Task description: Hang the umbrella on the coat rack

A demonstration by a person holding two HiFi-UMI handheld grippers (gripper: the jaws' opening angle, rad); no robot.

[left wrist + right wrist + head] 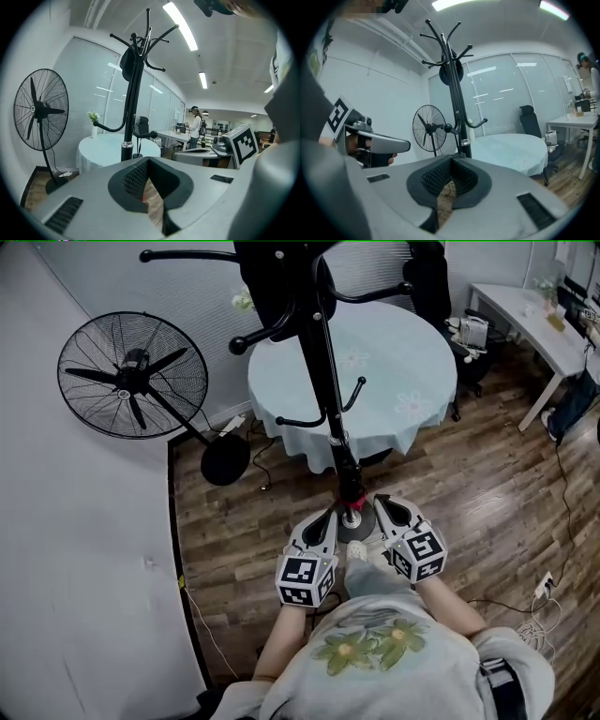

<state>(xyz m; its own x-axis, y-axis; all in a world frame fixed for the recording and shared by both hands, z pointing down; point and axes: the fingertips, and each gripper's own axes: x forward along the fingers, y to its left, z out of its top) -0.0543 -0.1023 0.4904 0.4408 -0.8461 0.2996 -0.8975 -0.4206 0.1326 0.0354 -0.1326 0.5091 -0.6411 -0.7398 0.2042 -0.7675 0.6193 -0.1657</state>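
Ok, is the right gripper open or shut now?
Shut. In the right gripper view the grey right gripper has its black ribbed pads meeting at the tips, with nothing held between them.

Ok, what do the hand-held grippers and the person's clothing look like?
The left hand-held gripper and right hand-held gripper: pale grey shells, black textured pads, each with a white cube of black square markers. The person wears a light grey top with a green-yellow flower print.

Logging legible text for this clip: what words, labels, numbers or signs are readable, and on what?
No readable text in any view.
Left marker cube and right marker cube: black-and-white square patterns, no letters or digits.
Items on the white desk: too small to read.
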